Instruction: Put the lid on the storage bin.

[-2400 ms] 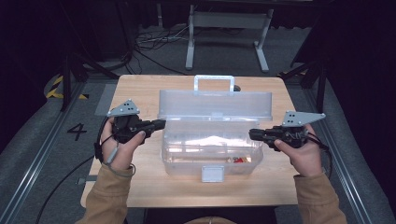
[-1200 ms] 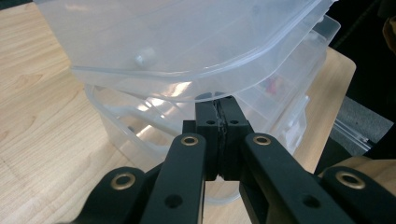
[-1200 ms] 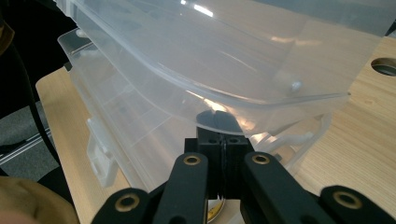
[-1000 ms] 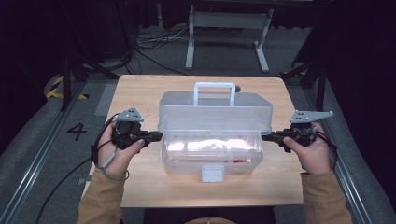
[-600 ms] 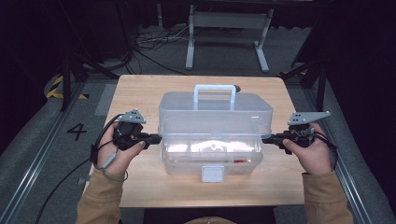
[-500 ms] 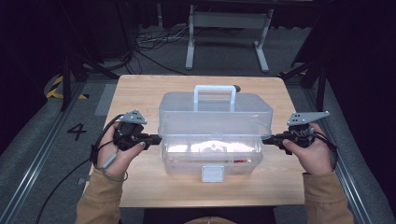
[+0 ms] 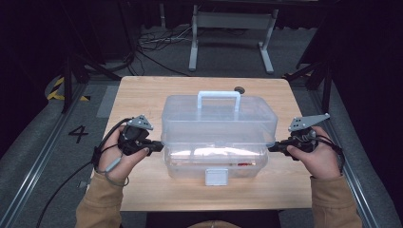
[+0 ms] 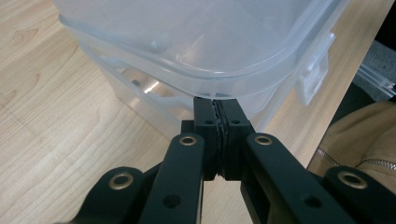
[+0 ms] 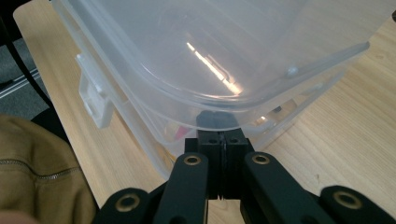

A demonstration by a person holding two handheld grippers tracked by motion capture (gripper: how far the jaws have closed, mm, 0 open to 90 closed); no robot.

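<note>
Both grippers, left point(image 8: 218, 100) and right point(image 9: 219, 117), are pressing shut jaws under the rounded lid point(image 7: 218, 116) of a translucent plastic box point(image 7: 214, 161) sitting on pale wood-grain table point(image 7: 142, 95).

both forearms, in tan sleeves, come in from the bottom edge of the high view. the left hand point(image 7: 121, 152) holds the left gripper point(image 7: 159, 146) pointing inward to the right, jaws pressed together. the right hand point(image 7: 316, 154) holds the right gripper point(image 7: 272, 147) pointing inward to the left, jaws likewise pressed together.
</note>
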